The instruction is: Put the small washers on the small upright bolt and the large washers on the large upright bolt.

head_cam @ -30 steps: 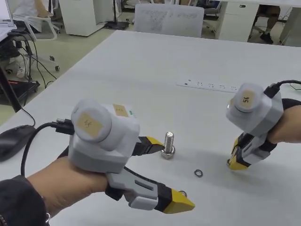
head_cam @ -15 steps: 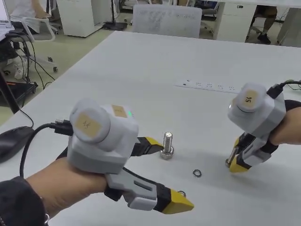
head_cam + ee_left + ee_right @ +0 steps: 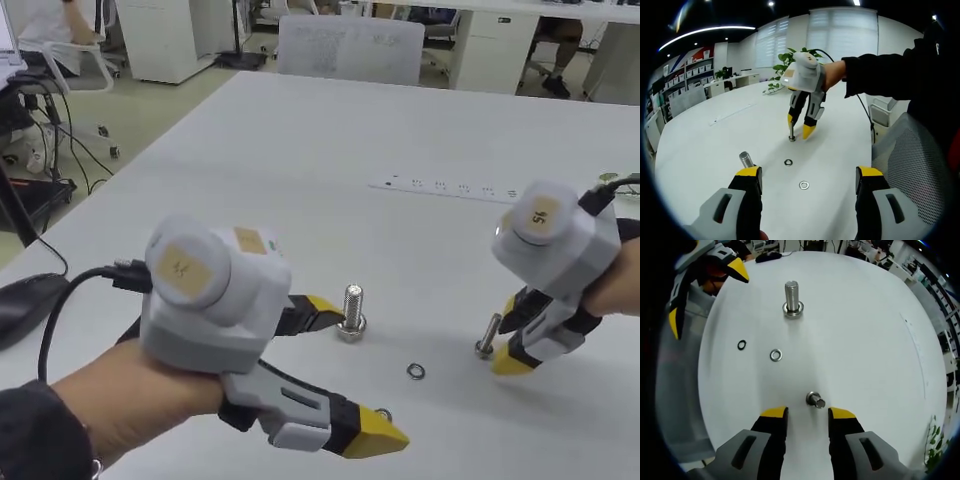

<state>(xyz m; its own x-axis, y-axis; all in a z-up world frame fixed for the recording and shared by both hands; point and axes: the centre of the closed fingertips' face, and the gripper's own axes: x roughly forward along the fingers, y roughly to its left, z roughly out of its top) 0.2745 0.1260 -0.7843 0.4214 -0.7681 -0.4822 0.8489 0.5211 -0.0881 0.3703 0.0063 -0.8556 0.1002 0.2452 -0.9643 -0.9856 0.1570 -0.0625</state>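
Right gripper (image 3: 808, 413) backed off rightward since a second ago; small upright steel bolt (image 3: 486, 336) now stands clear just left of its tips. Its jaws: moderately parted, empty, bolt just ahead of gap.

Left gripper (image 3: 809, 174): jaws spread wide, nothing held, far tip beside large threaded steel bolt (image 3: 351, 312).

Two loose on white tabletop (image 3: 300, 150):
- thin dark ring washer (image 3: 415, 372), between bolts
- silver flat washer (image 3: 804, 185), nearer me, by left gripper's near tip

Step, I judge: between picks. Next: low edge pinch on one flat-lying washer, then drop over matching bolt. Which size each is, cannot tell.
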